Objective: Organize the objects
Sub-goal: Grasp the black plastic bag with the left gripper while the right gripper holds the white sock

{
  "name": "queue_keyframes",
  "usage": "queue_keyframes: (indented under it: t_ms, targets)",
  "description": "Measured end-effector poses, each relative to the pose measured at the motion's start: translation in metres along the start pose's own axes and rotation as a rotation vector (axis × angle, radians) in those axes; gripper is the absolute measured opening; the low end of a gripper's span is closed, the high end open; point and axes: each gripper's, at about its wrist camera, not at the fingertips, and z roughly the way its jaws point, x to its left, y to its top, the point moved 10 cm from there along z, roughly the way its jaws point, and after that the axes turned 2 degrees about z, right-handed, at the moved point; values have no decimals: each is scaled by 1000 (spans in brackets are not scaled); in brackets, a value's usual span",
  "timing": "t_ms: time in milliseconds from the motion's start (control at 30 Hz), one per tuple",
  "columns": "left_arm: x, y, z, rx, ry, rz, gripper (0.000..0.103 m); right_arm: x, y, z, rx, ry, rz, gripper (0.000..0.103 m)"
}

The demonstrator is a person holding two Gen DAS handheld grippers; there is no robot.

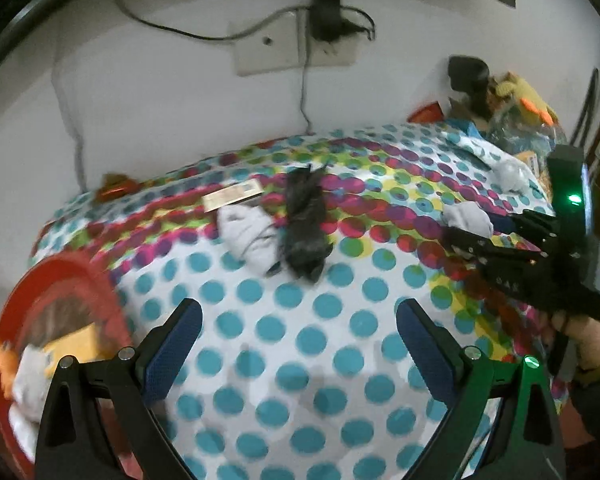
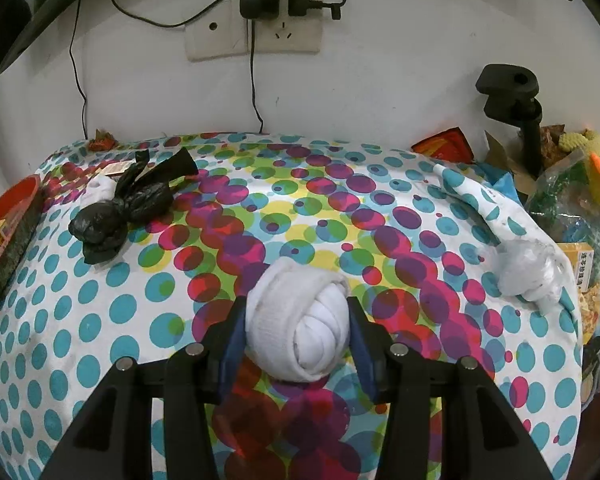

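On the dotted tablecloth (image 2: 100, 320), 2 things are still lying near the far left: a black knotted bag (image 2: 120, 212) and, in the left wrist view, a loose grey-white sock (image 1: 248, 236) just beside it. At the left edge a red basket (image 1: 60, 276) is seen, with some boxes and white cloth already inside.

A slip of the rolled white sock (image 2: 300, 320) can be expected if it is carried across to the basket, because it is soft and round and is pressed only at its 2 sides. It can also unroll if the grip is loosened too early. A collision of the 2 grippers over the middle of the table is possible too.

The right gripper (image 2: 298, 332) is closed about halfway, with both blue pads pressed against the rolled white sock. The left gripper (image 1: 300, 344) is held wide open and nothing is between its jaws; only the cloth is seen below it.
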Motion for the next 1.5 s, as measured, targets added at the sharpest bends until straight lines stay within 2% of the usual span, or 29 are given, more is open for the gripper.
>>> queue_keyframes:
  t_ms: [200, 300, 500, 567, 833, 1100, 1167, 1300, 1367, 1500]
  targets:
    - [1, 25, 34, 35, -68, -36, 91, -3, -1, 5, 14, 32, 29, 49]
    - [-6, 38, 40, 34, -126, -29, 89, -4, -2, 5, 18, 38, 31, 49]
    - [-12, 52, 69, 80, -118, 8, 87, -5, -3, 5, 19, 56, 46, 49]
    - [-12, 55, 78, 103, -123, 8, 79, -6, -3, 6, 22, 64, 53, 49]
    - [-17, 54, 108, 191, -177, -12, 71, -6, -4, 7, 29, 72, 57, 49]
    - [-26, 33, 116, 232, -156, 30, 54, -5, -4, 8, 30, 73, 59, 49]
    - [-27, 31, 117, 226, -139, 38, 44, -6, -3, 8, 30, 74, 59, 49]
    - [-29, 30, 115, 219, -125, 42, 37, -5, -3, 8, 30, 73, 59, 49]
    - [-29, 29, 114, 220, -125, 50, 27, -5, -3, 8, 31, 72, 57, 49]
    - [-30, 27, 111, 218, -117, 31, 26, -6, -3, 8, 32, 70, 54, 48]
